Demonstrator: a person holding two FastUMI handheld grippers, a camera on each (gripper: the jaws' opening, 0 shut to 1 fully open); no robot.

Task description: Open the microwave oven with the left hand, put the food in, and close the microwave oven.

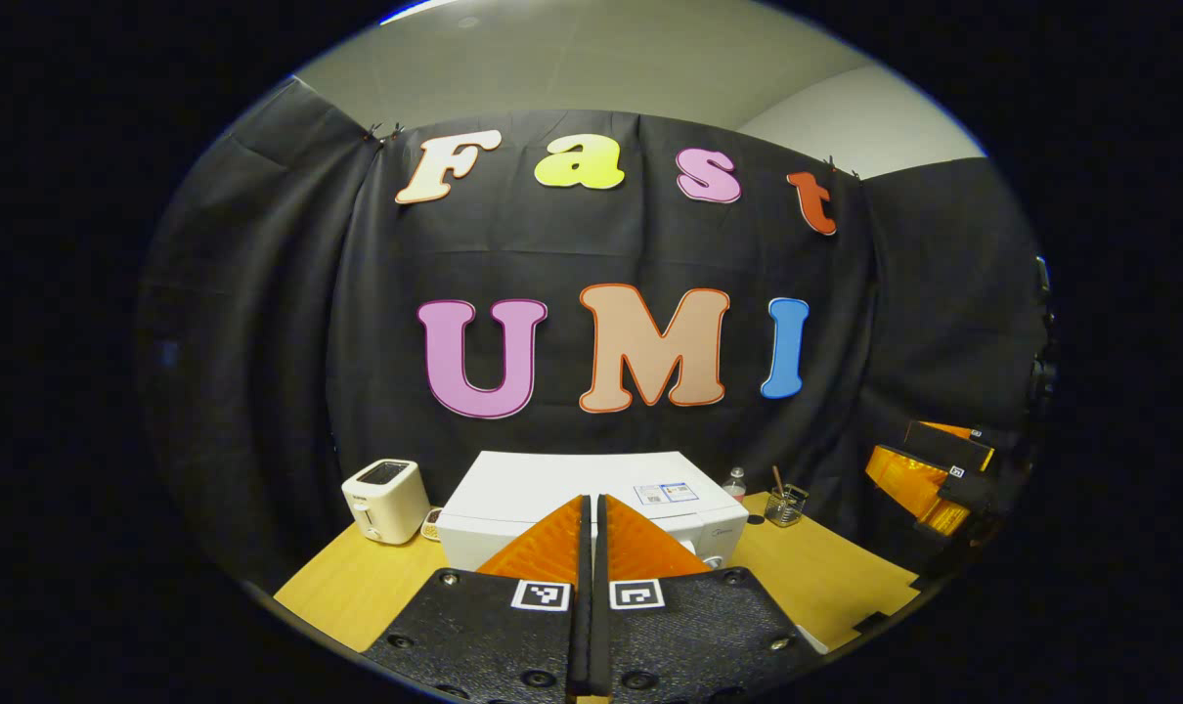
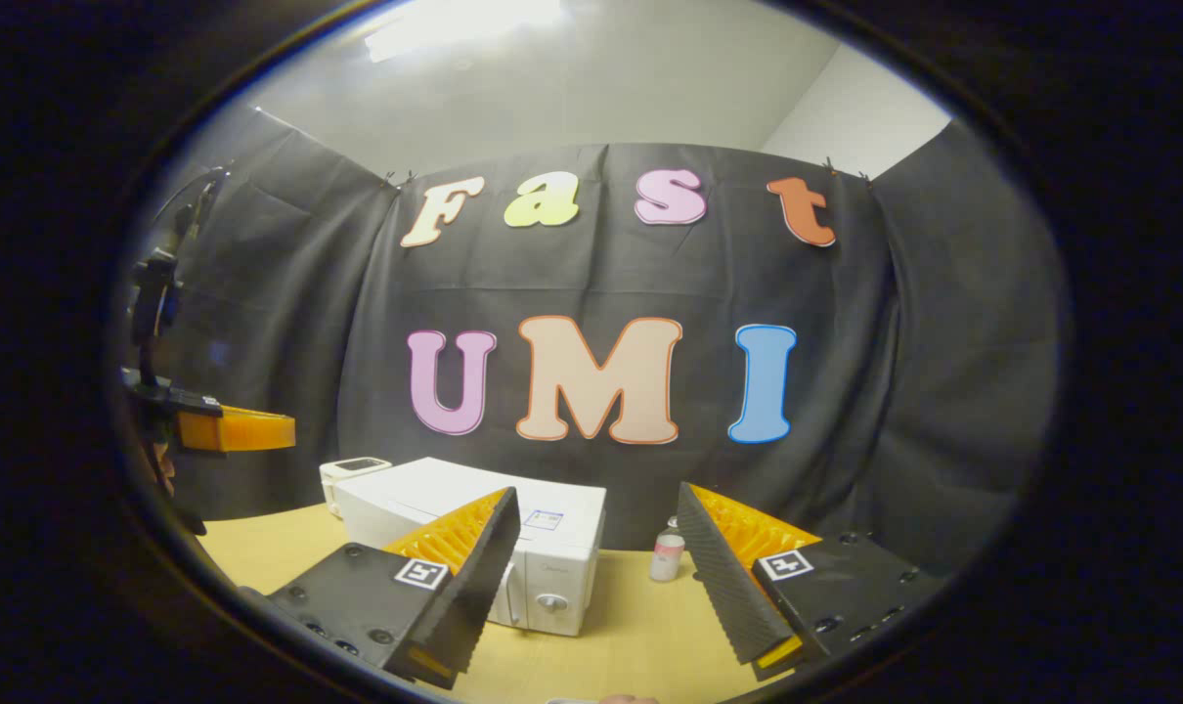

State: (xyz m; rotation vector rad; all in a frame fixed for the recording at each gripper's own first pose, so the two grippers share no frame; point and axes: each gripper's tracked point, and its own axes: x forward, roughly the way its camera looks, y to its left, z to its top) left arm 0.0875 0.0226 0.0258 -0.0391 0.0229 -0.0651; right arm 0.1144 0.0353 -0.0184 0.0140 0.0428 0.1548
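Zero steps done, by my judgement | microwave oven (image 1: pixel 591 494) closed on the table (image 1: pixel 357 587), beside the toaster (image 1: pixel 386 499) | left gripper (image 1: pixel 591 504) jaws pressed together, holding nothing | right gripper (image 2: pixel 596 533) jaws wide apart, empty | food: cannot tell where | opening, loading, closing all remain

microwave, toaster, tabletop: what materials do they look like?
Microwave: white casing, likely painted sheet metal, smooth and matte; flat top with crisp edges. The front knob looks silvery, plastic or metal, hard to tell.
Toaster: cream shell, probably glossy plastic or enamelled metal; rounded corners with a soft sheen.
Tabletop: light wood or wood-look laminate; even yellow-tan surface, grain not visible.
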